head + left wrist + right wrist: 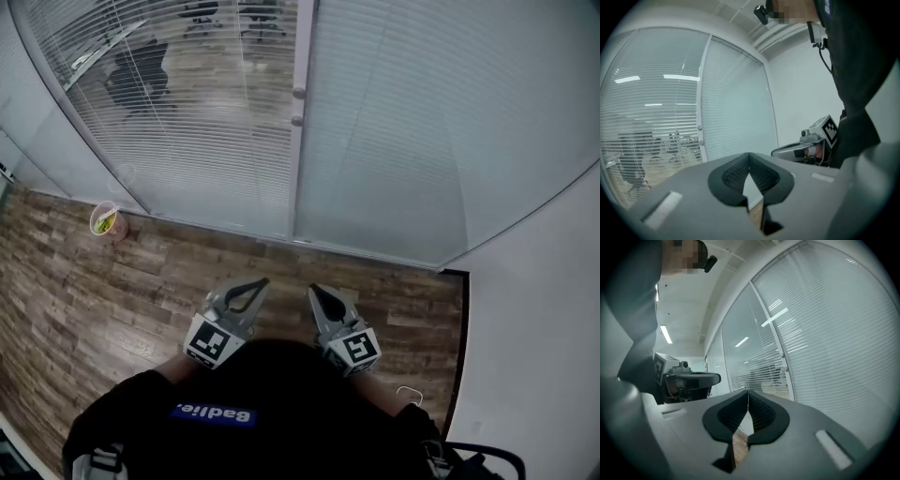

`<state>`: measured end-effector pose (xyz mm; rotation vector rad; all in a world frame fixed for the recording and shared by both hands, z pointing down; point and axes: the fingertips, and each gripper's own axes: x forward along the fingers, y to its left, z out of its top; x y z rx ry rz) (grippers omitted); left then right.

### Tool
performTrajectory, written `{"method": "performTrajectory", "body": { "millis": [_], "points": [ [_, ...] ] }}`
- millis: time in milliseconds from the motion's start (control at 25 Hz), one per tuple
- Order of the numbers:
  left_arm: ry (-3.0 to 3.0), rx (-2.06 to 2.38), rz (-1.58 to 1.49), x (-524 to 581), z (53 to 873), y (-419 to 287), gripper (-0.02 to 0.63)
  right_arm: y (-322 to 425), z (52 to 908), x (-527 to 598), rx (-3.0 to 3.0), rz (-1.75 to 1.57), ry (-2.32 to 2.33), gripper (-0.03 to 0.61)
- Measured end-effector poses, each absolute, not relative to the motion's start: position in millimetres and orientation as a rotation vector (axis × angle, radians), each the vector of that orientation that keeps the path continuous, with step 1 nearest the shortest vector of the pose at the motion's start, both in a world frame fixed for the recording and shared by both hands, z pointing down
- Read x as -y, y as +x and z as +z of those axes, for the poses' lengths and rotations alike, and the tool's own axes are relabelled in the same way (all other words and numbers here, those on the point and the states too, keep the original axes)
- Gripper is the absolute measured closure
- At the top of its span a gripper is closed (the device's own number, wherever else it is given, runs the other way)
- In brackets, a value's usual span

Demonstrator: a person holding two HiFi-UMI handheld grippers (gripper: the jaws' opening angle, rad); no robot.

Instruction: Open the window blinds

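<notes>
Two window blinds hang behind glass ahead of me. The left blind [197, 103] has its slats partly open, and an office with chairs shows through it. On the right blind [422, 122] the slats are shut. A white frame post [300, 112] stands between them. My left gripper [255, 284] is shut and empty, held close to my body over the wood floor. Beside it my right gripper [317, 292] is also shut with nothing in it. In the left gripper view the left gripper [749, 155] points at the blinds [651, 122]; the right gripper [748, 392] points likewise in its own view.
A small cup [106, 222] with green and yellow contents stands on the wood floor [112, 291] at the foot of the left glass. A white wall [534, 356] closes in on the right. Small knobs [298, 93] sit on the frame post.
</notes>
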<state>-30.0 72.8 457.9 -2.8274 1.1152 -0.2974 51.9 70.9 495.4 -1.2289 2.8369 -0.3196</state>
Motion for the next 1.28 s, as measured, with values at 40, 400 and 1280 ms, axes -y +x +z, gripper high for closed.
{"method": "performTrajectory", "body": {
  "millis": [40,400,1280],
  "points": [
    [-2.818,-1.122,-0.303,-74.2,459.3,-28.8,0.614,52.8,497.4,-71.7,-2.832,-0.336,-1.224,0.572],
    [-2.757,-1.114,-0.290,-51.2,450.3,-20.8,0.614,60.5,506.6,-53.7,-2.860,-0.355,-1.234,0.574],
    [-2.810,-0.906,-0.234,101.9,455.7,-58.1,0.614,22.9,503.5,62.8,-2.791,-0.375,-1.578,0.571]
  ]
}}
